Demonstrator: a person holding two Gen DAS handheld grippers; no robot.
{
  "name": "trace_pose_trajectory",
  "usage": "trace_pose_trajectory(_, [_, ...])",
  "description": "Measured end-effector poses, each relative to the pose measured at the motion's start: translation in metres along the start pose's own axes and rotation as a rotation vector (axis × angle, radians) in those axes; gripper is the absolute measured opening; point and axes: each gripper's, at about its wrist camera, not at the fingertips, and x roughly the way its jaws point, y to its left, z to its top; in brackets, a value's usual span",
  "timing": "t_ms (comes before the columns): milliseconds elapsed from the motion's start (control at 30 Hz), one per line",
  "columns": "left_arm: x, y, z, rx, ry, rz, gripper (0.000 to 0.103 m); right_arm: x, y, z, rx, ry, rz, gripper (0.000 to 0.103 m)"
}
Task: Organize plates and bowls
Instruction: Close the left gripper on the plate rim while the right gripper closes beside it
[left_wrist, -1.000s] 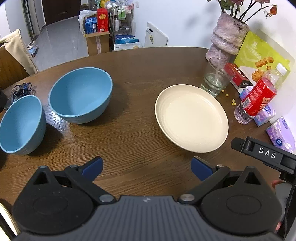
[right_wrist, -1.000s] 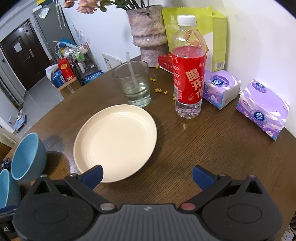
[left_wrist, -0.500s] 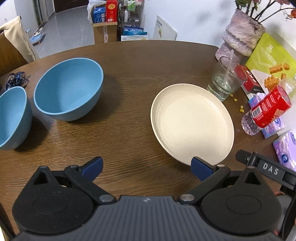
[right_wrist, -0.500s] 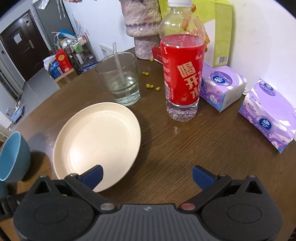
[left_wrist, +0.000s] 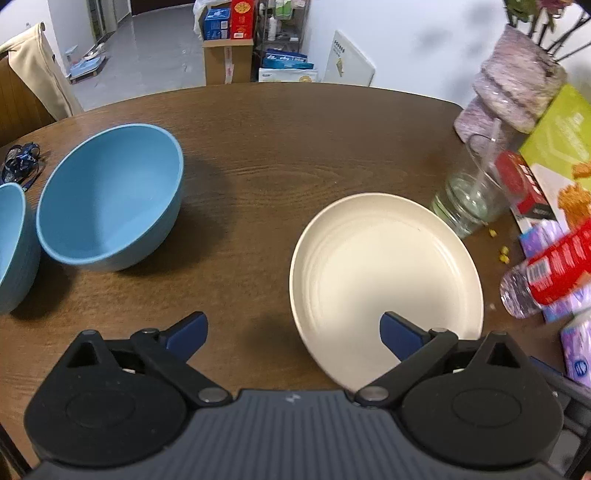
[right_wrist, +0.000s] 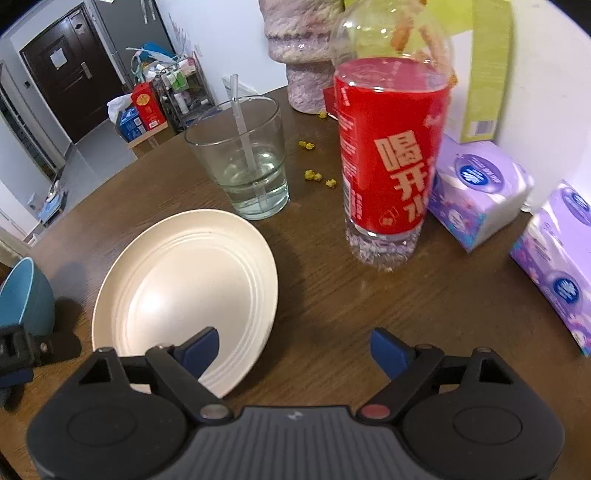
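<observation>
Both grippers had closed in on the cream plate (left_wrist: 384, 266) over the last second. The left gripper (left_wrist: 291, 328) was spread wide and held nothing, its right finger over the plate's near rim. The right gripper (right_wrist: 293, 345) was likewise wide apart and empty, its left finger over that rim. A plate pickup looked imminent; nothing was grasped yet. Left of the plate sat the large blue bowl (left_wrist: 110, 195), with a second blue bowl (left_wrist: 13, 243) at the left edge. Farther right, the red-labelled bottle (right_wrist: 388, 155) read "喝开水". The tissue packs' (right_wrist: 476, 192) print was too small to read.
</observation>
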Motion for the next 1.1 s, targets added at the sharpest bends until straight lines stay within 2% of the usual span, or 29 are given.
trace_pose_trajectory(100, [0.011, -0.002, 0.011, -0.02, 0.004, 0.008, 0.097, 0.011, -0.001, 0.007, -0.007, 0.012, 0.006, 0.086])
trace_pose_trajectory(233, [0.026, -0.006, 0.023, -0.034, 0.016, 0.027, 0.09, 0.025, -0.001, 0.016, -0.018, 0.036, 0.002, 0.074])
trace_pose_trajectory(367, [0.04, -0.008, 0.03, -0.019, 0.03, 0.044, 0.081, 0.035, -0.001, 0.023, -0.012, 0.055, 0.004, 0.071])
trace_pose_trajectory(433, [0.047, -0.008, 0.033, -0.023, 0.042, 0.05, 0.077, 0.04, -0.001, 0.026, -0.014, 0.06, 0.005, 0.066])
trace_pose_trajectory(633, [0.06, -0.007, 0.036, -0.024, 0.061, 0.055, 0.065, 0.049, -0.001, 0.032, 0.001, 0.084, 0.024, 0.043])
trace_pose_trajectory(767, [0.066, -0.006, 0.037, -0.011, 0.067, 0.063, 0.061, 0.054, -0.002, 0.033, 0.018, 0.092, 0.047, 0.036])
trace_pose_trajectory(1000, [0.077, -0.003, 0.04, 0.014, 0.073, 0.056, 0.047, 0.062, -0.003, 0.038, 0.031, 0.096, 0.086, 0.02])
trace_pose_trajectory(1067, [0.078, -0.004, 0.039, 0.019, 0.07, 0.037, 0.042, 0.063, -0.002, 0.039, 0.031, 0.096, 0.098, 0.017])
trace_pose_trajectory(1100, [0.079, -0.005, 0.04, 0.021, 0.071, 0.025, 0.036, 0.064, -0.002, 0.04, 0.031, 0.095, 0.102, 0.015])
